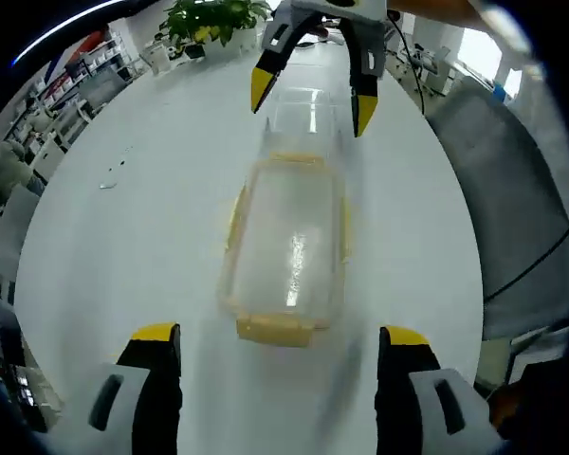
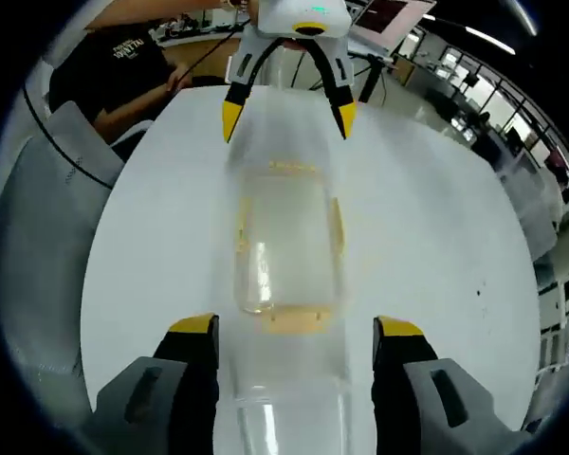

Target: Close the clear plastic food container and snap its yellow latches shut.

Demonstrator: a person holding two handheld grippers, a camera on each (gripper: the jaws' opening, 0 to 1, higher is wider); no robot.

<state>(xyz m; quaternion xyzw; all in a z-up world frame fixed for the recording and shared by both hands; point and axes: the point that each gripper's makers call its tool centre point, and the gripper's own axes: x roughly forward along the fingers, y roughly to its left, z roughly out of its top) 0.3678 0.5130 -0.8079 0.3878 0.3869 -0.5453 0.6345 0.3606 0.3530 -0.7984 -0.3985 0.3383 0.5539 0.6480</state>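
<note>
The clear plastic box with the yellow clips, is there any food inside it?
No food is visible inside the clear container. Through its plastic you see the white table underneath. Glare and blur hide some of its inside, so something tiny could be missed.

Container (image 1: 286, 248) on table (image 1: 123, 237), between grippers.

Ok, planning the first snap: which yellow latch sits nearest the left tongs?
The end latch on the container's short side facing the left tongs; the side latches lie farther along.
</note>
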